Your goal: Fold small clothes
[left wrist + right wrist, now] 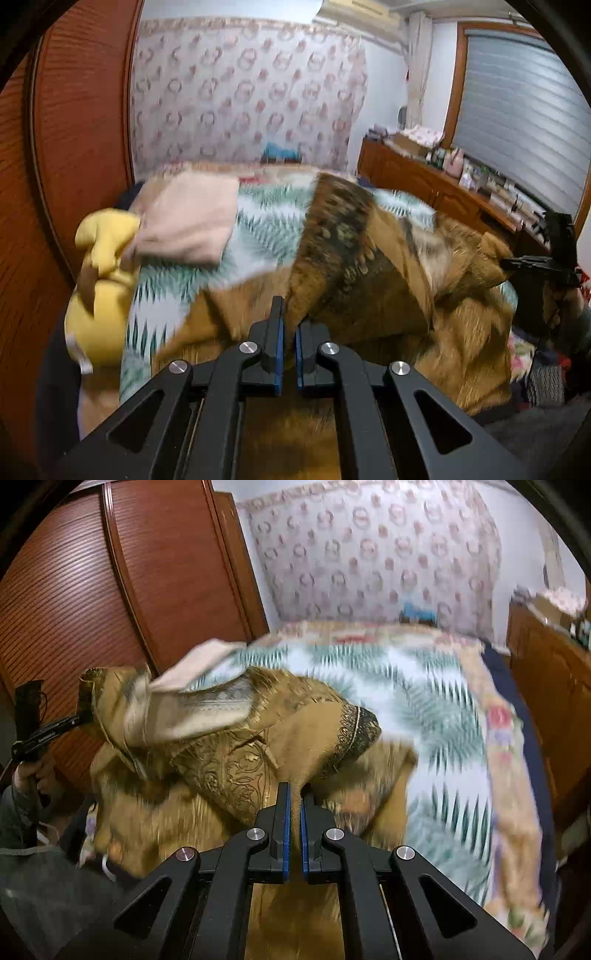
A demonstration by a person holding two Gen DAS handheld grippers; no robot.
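Note:
A golden-brown garment (pixel 369 258) with dark embroidered trim hangs lifted over the bed, blurred by motion. My left gripper (pixel 289 325) is shut on one edge of it. In the right wrist view the same garment (pixel 229 764) shows its pale lining and ornate gold panel, and my right gripper (pixel 294 805) is shut on a fold of its brown cloth. The right gripper (pixel 543 264) also shows at the far right of the left wrist view, and the left gripper (pixel 55 731) at the far left of the right wrist view, a hand below it.
A bed with a green-and-white leaf-pattern cover (pixel 424 709) lies under the garment. A folded pink cloth (pixel 192 218) and a yellow garment (pixel 103 288) sit at its left edge. A wooden wardrobe (pixel 92 590) stands left, a cluttered wooden dresser (pixel 443 181) right.

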